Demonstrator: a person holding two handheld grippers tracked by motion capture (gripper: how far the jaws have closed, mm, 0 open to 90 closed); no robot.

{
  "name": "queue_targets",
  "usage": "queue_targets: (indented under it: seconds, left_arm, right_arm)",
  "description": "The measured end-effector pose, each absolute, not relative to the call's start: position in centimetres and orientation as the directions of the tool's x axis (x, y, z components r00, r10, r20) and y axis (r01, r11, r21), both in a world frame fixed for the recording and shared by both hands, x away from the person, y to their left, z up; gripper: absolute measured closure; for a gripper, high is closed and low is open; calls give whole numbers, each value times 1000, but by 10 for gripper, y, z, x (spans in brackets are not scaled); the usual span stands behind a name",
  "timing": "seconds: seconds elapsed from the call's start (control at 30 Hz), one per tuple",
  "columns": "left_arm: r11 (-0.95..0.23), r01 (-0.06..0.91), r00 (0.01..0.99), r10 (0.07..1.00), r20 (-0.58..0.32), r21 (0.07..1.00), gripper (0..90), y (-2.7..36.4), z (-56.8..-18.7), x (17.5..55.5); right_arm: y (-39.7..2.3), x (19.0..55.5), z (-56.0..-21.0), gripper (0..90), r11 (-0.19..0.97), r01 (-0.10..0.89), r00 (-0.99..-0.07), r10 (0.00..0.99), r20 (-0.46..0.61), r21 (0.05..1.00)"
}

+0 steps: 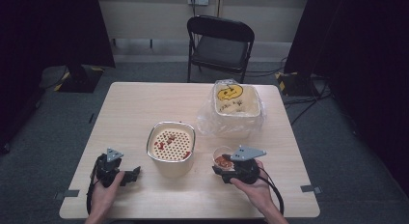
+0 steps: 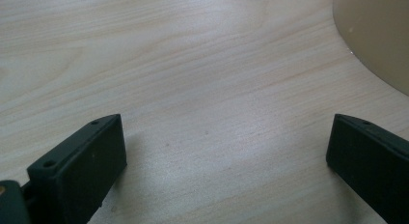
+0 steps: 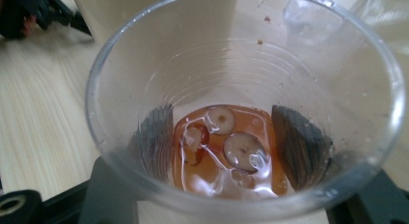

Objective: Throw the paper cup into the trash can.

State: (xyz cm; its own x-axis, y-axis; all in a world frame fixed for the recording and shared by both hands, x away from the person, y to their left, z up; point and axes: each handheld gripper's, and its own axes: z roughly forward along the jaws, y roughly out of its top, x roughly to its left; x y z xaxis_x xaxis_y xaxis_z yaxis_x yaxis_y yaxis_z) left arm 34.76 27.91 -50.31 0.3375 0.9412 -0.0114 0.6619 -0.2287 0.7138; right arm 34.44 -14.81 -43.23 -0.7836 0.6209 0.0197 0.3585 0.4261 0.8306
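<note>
High view: a wooden table [image 1: 144,103] is seen from above. The right gripper [image 1: 226,172] is held at the near right of the table, with a clear plastic cup [image 1: 222,159] between its jaws. Reddish contents are visible in the cup. Just left of the cup, near the table's middle, a metal-rimmed pot [image 1: 171,147] is standing; a perforated strainer [image 1: 171,143] carrying a few red pieces is set inside it. Behind the cup, a cream tub [image 1: 236,107] lined with a clear bag [image 1: 207,121] is placed; a yellow face is printed on its inner wall. The left gripper [image 1: 132,175] is held at the near left, well apart from the pot, its jaws pointing towards the pot. A folding chair [image 1: 219,45] is noted beyond the table.

Left gripper view: the two black jaws are spread wide over bare tabletop [image 2: 202,89], with nothing between them. A curved cream edge of the pot [image 2: 376,35] is seen at the upper right.

Right gripper view: the cup [image 3: 241,108] is clamped between the two jaws, whose ribbed pads [image 3: 299,144] are pressed against its wall on either side. A shallow layer of amber liquid [image 3: 222,156] with a few pale round slices is lying in the bottom. The left gripper [image 3: 29,11] is observed at the upper left.
</note>
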Motion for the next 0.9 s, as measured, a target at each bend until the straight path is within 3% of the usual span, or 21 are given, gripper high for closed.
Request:
queue_targets:
  seconds: [0.53,0.9]
  left_arm:
    - [-228,662,337,941,-12,714,0,279,-503,348]
    - [-228,663,336,942,-12,714,0,279,-503,348]
  right_arm:
    - [-120,365,-367,443,528,250,-762,625,-172,812]
    - [-75,389,-337,455,675,118,-749,542,-381,729]
